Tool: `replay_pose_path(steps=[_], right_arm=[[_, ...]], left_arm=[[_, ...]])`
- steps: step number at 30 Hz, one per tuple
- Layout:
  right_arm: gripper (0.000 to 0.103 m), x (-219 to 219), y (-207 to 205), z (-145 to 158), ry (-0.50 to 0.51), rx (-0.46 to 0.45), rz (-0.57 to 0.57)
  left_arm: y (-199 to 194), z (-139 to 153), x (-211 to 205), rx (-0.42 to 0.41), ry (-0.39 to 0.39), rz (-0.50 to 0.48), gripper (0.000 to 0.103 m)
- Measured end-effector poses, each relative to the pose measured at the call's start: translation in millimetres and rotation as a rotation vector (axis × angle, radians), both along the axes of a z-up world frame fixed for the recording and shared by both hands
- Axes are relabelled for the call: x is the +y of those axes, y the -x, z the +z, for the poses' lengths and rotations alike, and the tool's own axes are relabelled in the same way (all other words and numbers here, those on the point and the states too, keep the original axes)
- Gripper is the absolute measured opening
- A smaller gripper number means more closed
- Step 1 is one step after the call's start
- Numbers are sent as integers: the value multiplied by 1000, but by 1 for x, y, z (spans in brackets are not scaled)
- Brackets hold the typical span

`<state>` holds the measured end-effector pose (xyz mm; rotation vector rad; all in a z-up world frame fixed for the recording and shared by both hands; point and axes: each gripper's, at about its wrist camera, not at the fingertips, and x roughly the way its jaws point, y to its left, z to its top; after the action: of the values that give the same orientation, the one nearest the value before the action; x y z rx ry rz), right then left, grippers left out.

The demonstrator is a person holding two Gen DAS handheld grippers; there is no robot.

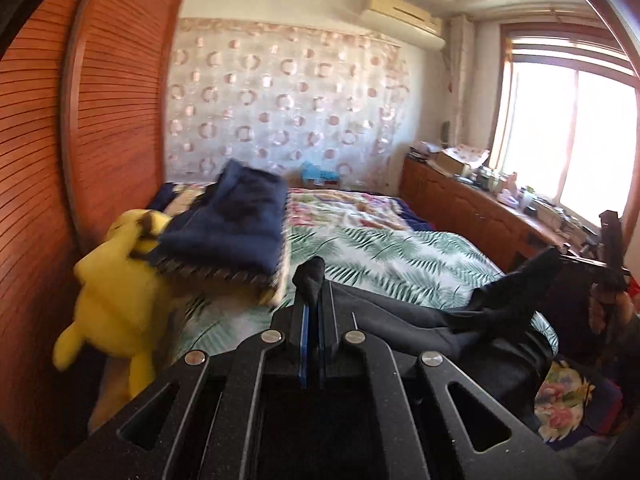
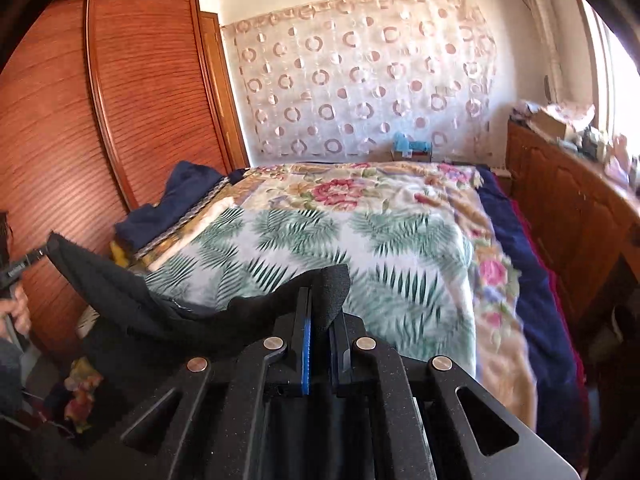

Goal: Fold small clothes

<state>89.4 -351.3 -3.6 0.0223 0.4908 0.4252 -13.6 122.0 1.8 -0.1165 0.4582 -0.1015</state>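
Observation:
A black garment (image 1: 452, 324) hangs stretched between both grippers above the near end of the bed. My left gripper (image 1: 314, 292) is shut on one corner of it, which sticks up between the fingers. My right gripper (image 2: 320, 304) is shut on another corner (image 2: 328, 292); the cloth sags leftward (image 2: 132, 304) toward the left gripper (image 2: 24, 264), seen at the left edge. In the left wrist view the right gripper (image 1: 608, 268) shows at the far right, holding the cloth's other end.
The bed has a leaf and flower printed cover (image 2: 360, 232). A folded navy blanket (image 1: 232, 220) and a yellow plush toy (image 1: 116, 284) lie at its left side by a wooden wardrobe (image 2: 120, 92). A cluttered wooden cabinet (image 1: 472, 208) runs under the window on the right.

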Motion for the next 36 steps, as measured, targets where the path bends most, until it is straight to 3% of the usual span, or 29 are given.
replay_pose_path(steps=[3, 7, 14, 18, 20, 21, 23, 25, 27, 31, 36], right_arm=[[6, -10, 36, -9, 0, -2, 2], [6, -15, 66, -20, 8, 57, 3], [6, -6, 65, -59, 123, 190, -22], [6, -8, 59, -69, 134, 223, -35], [6, -4, 53, -68, 134, 234, -38], [6, -2, 52, -66, 141, 235, -37], [6, 3, 48, -59, 158, 224, -31], [7, 8, 47, -57, 170, 216, -23], [10, 10, 49, -56, 182, 210, -16], [12, 8, 60, -52, 186, 182, 3], [31, -5, 64, -43, 162, 165, -16]], left_arm=[[26, -5, 5, 18, -2, -1, 4], [26, -20, 5, 99, -38, -1, 4], [22, -60, 5, 195, -48, 4, 5], [30, -64, 14, 173, -27, 36, 21], [31, -60, 18, 156, -40, 45, 34], [31, -57, 20, 142, -42, 46, 47], [30, -50, 24, 114, -25, 48, 55], [23, -47, 27, 110, -1, 42, 72], [13, -45, 24, 91, -8, 30, 74], [-20, -57, 16, 135, -16, 4, 74], [-62, -74, 2, 222, -76, -31, 74]])
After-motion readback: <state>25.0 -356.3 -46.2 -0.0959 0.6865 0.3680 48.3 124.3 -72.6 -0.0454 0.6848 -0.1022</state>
